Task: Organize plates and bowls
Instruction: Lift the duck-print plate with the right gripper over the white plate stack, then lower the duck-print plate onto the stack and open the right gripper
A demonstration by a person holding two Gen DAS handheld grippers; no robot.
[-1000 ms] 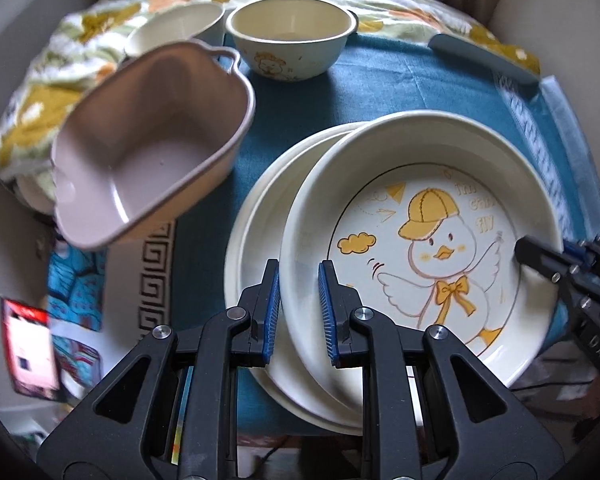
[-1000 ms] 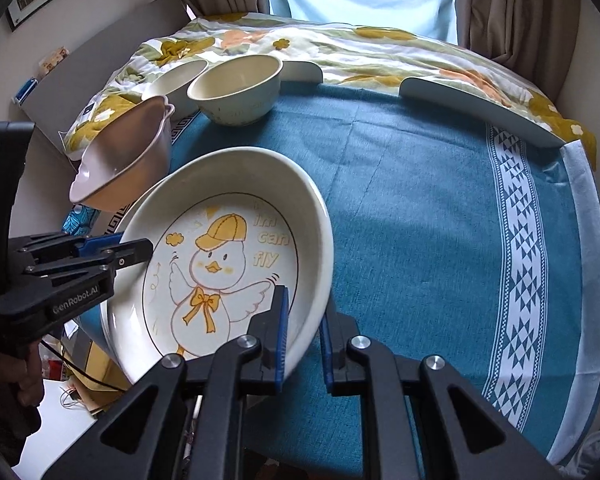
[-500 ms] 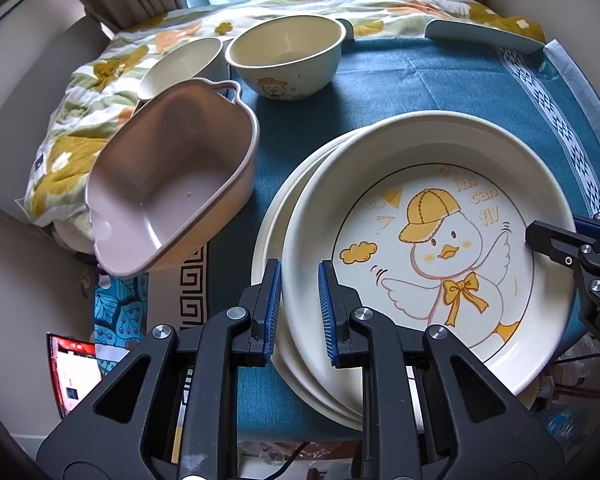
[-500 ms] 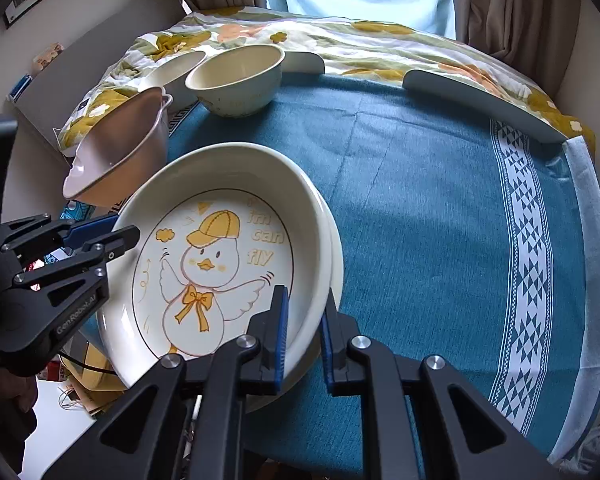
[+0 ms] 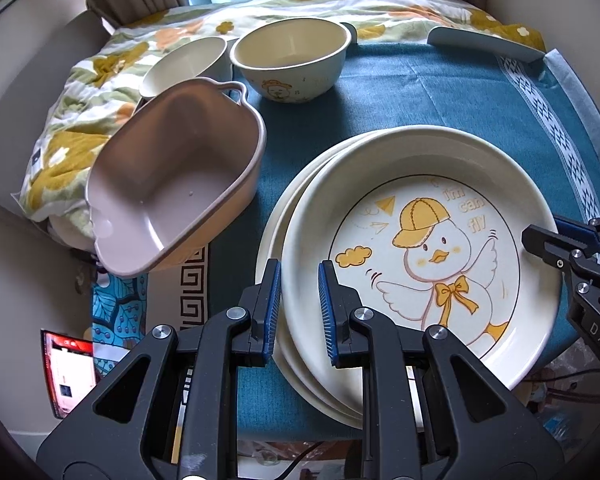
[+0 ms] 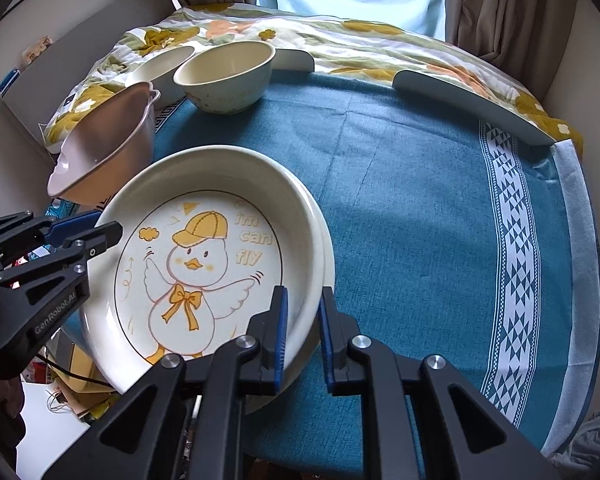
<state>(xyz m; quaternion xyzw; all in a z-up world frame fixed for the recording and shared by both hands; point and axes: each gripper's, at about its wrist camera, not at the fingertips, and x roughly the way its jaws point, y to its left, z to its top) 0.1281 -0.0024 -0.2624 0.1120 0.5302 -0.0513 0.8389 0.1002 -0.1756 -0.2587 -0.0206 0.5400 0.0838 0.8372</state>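
The left hand-held gripper (image 5: 299, 306) has its blue-padded jaws spread, one on either side of the near-left rim of the duck plate (image 5: 420, 256); a gap shows between each pad and the rim, so it pinches nothing. The right hand-held gripper (image 6: 303, 330) is likewise spread, straddling the opposite rim of the same plate, its inner pad over the plate's wall and its outer pad outside; whether the pads brush the rim is hard to tell from this angle.

The duck plate, cream with a yellow-capped duck and the words "I'm can fly", sits nested on a lower plate (image 5: 276, 216) of the same cream colour, slightly offset so the lower rim shows as a crescent along the left side. Both rest near the front-left edge of the tabletop (image 6: 420, 208), which is covered with a teal cloth bearing a white patterned band on the right.

Just beside the stack on the left, a pinkish-beige handled dish (image 5: 172, 196) stands tilted, partly overhanging the tabletop edge. Beyond it, a cream bowl (image 5: 290, 62) with a small duck print stands upright on the cloth, and a smaller cream bowl (image 5: 184, 64) sits just beside it to the left. A floral quilt (image 5: 96, 92) lies behind them.
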